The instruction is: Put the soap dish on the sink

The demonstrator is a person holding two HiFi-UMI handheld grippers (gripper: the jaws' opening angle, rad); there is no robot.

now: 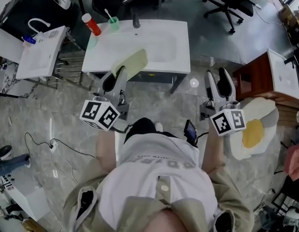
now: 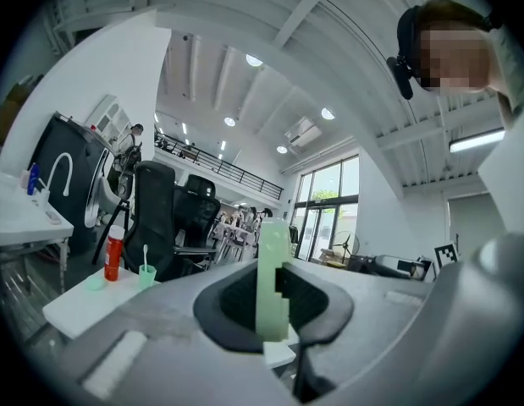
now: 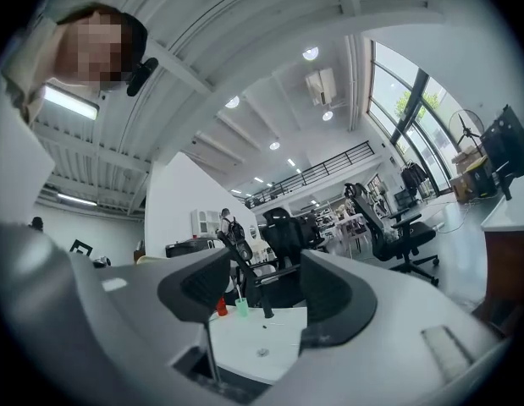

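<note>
Head view: my left gripper (image 1: 119, 74) is clamped on the pale green soap dish (image 1: 132, 63). The dish lies flat and sticks out over the front rim of the white sink (image 1: 154, 45); can't tell if it touches. My right gripper (image 1: 218, 76) is off the sink's right corner, above the floor. Both point forward, about level, marker cubes back near my body. Only this view shows the egg-shaped rug (image 1: 253, 129) at right.

Left gripper view: the dish is edge-on, a thin upright green strip pinched between the dark pads. Red bottle (image 2: 114, 256) and green cup (image 2: 146, 276) stand on the sink's far left.

Right gripper view: jaws stand apart with nothing between them, and the sink top shows through the gap.
</note>
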